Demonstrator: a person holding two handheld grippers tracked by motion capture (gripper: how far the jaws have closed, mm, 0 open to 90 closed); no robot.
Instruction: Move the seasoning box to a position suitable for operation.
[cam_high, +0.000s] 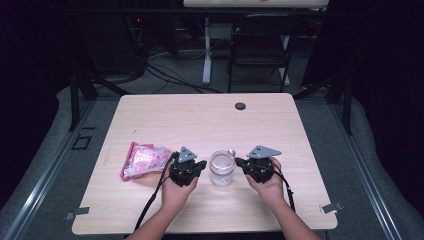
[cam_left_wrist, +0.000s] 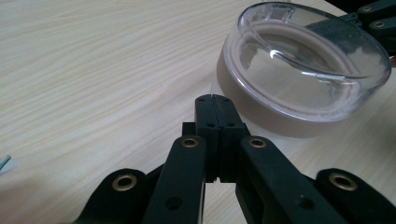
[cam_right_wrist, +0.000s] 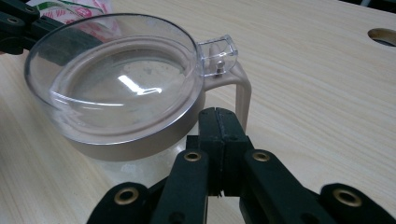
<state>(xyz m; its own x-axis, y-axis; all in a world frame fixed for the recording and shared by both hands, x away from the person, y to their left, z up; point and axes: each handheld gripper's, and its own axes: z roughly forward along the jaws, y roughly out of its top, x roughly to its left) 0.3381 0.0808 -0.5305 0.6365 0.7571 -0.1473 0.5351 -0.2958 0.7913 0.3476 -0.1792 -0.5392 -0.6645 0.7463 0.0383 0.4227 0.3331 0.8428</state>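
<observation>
A clear jar (cam_high: 221, 168) with a transparent domed lid (cam_left_wrist: 306, 60) and a beige collar and handle (cam_right_wrist: 243, 93) stands near the table's front middle. My left gripper (cam_high: 202, 165) rests just left of the jar, jaws pressed together on nothing, its fingertips (cam_left_wrist: 215, 100) close to the jar's side. My right gripper (cam_high: 239, 162) rests just right of it, jaws also shut and empty, its fingertips (cam_right_wrist: 216, 113) next to the handle. A pink and white plastic packet (cam_high: 143, 159) lies left of the left gripper.
The light wooden table (cam_high: 200, 125) has a round cable hole (cam_high: 240, 106) near its far edge. A black folding chair (cam_high: 260, 47) and a white desk leg (cam_high: 206, 50) stand on the floor beyond the table. Cables trail from both grippers toward the front edge.
</observation>
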